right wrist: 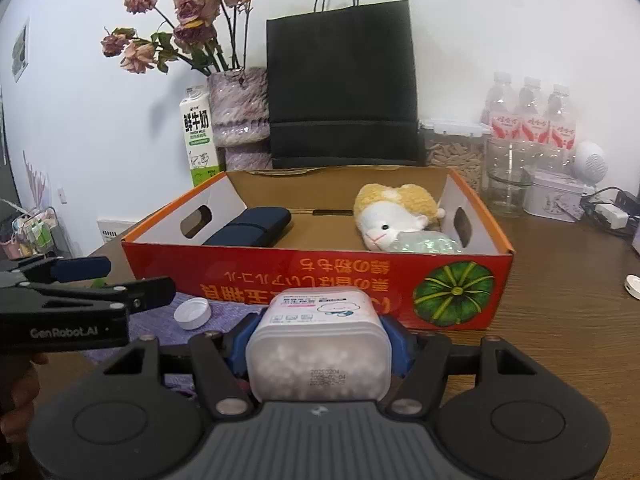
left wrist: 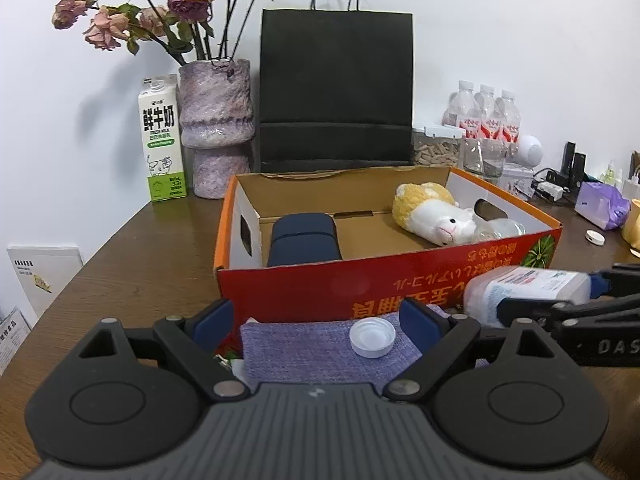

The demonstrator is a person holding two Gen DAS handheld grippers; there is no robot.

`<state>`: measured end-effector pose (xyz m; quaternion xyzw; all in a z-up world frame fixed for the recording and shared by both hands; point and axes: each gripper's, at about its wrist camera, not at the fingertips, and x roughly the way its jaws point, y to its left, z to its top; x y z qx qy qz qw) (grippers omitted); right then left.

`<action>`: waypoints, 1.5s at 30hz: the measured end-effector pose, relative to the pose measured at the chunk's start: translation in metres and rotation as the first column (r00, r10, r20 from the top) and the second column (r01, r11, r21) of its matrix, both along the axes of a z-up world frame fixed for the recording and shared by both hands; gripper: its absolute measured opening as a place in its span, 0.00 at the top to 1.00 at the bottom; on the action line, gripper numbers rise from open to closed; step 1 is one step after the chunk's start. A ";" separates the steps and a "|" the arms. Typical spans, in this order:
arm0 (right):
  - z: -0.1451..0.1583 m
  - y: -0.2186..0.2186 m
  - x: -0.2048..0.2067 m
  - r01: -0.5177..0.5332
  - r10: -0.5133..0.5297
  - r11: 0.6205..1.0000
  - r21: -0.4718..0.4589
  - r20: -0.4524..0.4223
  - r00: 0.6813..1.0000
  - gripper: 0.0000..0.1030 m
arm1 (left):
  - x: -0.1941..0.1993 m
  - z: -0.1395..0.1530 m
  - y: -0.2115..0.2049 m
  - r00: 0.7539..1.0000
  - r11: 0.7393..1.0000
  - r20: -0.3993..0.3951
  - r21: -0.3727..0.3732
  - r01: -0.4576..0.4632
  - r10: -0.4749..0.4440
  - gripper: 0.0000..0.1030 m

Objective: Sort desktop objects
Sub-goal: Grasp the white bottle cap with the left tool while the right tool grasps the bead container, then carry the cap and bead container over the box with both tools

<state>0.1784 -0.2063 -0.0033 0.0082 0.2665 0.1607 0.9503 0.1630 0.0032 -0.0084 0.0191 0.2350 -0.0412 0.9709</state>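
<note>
My right gripper (right wrist: 318, 340) is shut on a translucent white plastic tub (right wrist: 320, 360) filled with small white balls; its blue pads press both sides. The left wrist view shows that tub (left wrist: 524, 290) lying sideways in the right gripper (left wrist: 560, 292), just in front of the red-orange cardboard box (left wrist: 360, 276). My left gripper (left wrist: 316, 322) stands open over a purple cloth (left wrist: 280, 356) with a white cap (left wrist: 372, 338) between its fingers, untouched. The box (right wrist: 280, 276) holds a yellow-white plush toy (right wrist: 396, 216) and a dark blue case (right wrist: 250, 226).
Behind the box stand a black paper bag (left wrist: 336, 88), a purple vase of dried roses (left wrist: 216, 120) and a milk carton (left wrist: 162, 140). Water bottles (left wrist: 484, 120), jars, cables and a purple packet (left wrist: 600, 204) crowd the right. The table drops off at the left.
</note>
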 end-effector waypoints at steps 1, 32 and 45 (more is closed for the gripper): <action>0.001 -0.003 -0.002 0.004 -0.004 1.000 0.004 0.005 1.000 0.38 | 0.000 -0.001 -0.002 1.000 1.000 -0.003 0.003 0.004 -0.004 0.11; 0.001 -0.035 -0.014 0.030 -0.031 0.999 0.028 0.050 0.998 0.38 | 0.021 -0.014 -0.025 0.991 0.998 -0.135 -0.070 0.003 -0.012 0.71; 0.017 -0.034 -0.020 0.016 -0.020 0.999 0.037 0.117 0.993 0.38 | 0.003 0.016 -0.026 0.999 0.997 -0.016 -0.062 0.036 -0.037 0.71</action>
